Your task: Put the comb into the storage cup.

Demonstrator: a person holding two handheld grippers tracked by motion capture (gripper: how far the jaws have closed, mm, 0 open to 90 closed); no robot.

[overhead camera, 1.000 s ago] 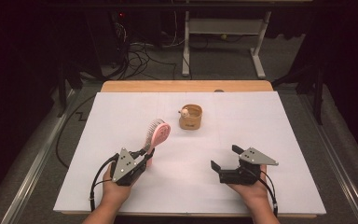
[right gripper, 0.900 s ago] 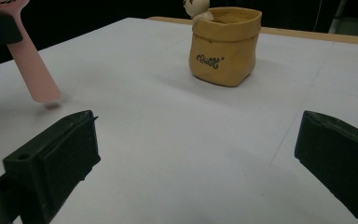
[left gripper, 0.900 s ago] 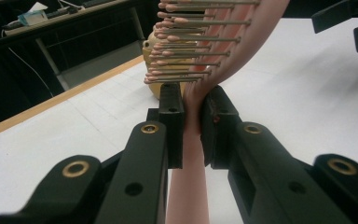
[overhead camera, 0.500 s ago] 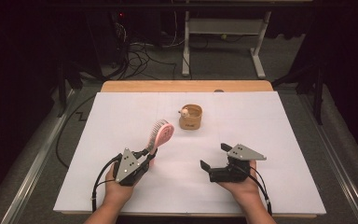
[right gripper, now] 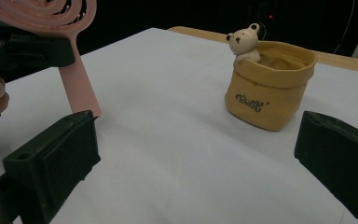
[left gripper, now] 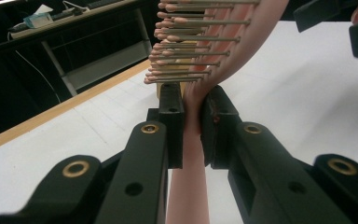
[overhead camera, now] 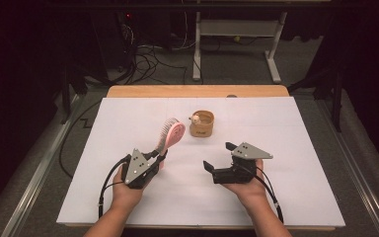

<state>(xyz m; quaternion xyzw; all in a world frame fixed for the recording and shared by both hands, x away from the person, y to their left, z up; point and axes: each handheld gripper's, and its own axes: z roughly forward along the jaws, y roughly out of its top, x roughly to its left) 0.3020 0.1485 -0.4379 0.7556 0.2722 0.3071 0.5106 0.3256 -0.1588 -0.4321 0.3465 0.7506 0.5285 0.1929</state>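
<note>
A pink hairbrush (overhead camera: pixel 170 135) is held up off the white table (overhead camera: pixel 286 148), its head tilted away toward the far side, with its handle pinched between the closed jaws of the left gripper (overhead camera: pixel 154 159). The left gripper view shows the handle squeezed just below the bristles, a grip that likely keeps the head free. Just beyond it, near the table's middle, stands a small tan pot (overhead camera: pixel 202 123) with a bear figure on its rim, possibly where the brush is headed. The right gripper (overhead camera: pixel 217 157) hovers nearby with jaws spread wide and empty, pointing toward the pot. Compared with a second earlier, the right gripper has shifted left toward the brush, while the brush has barely moved.
</note>
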